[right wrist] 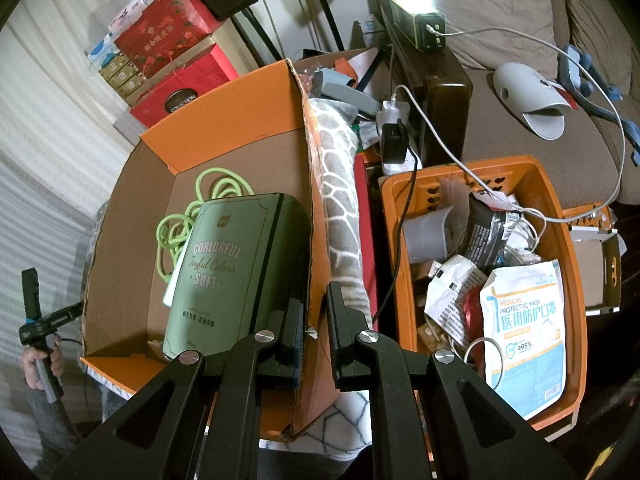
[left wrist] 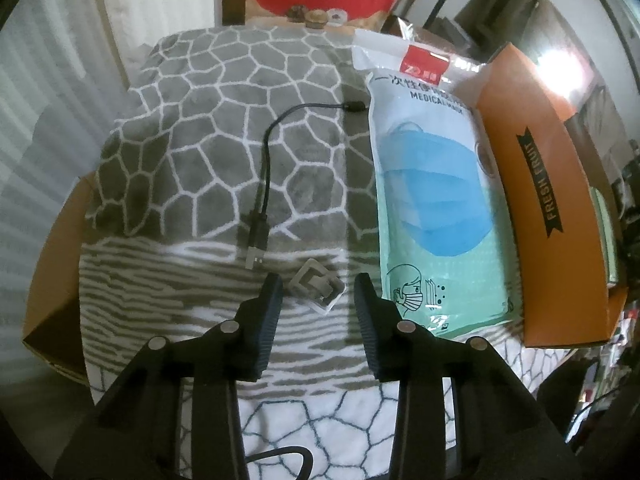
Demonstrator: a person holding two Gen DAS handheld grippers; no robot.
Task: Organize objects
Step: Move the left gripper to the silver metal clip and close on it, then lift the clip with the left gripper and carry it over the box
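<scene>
In the left wrist view, my left gripper [left wrist: 318, 286] points down at a grey-and-white patterned blanket [left wrist: 200, 140]. A small clear packet with a grey square clip [left wrist: 316, 286] lies between its open fingertips, and the pads stand just clear of it. A black USB cable [left wrist: 266, 168] lies just beyond it, and a medical mask pack [left wrist: 436, 200] lies to the right. In the right wrist view, my right gripper [right wrist: 316, 300] is shut on the right wall of an orange cardboard box [right wrist: 224, 120]. That box holds a green tissue pack [right wrist: 232, 272] and a green cord [right wrist: 176, 232].
The orange box marked FRESH FRUIT [left wrist: 552, 200] borders the mask pack. An orange plastic basket [right wrist: 560, 240] right of the box is full of packets and wires. A power strip with chargers [right wrist: 394, 136] sits behind it. Red gift boxes [right wrist: 180, 80] are stacked at the back. A person's hand [right wrist: 40, 360] shows at the left.
</scene>
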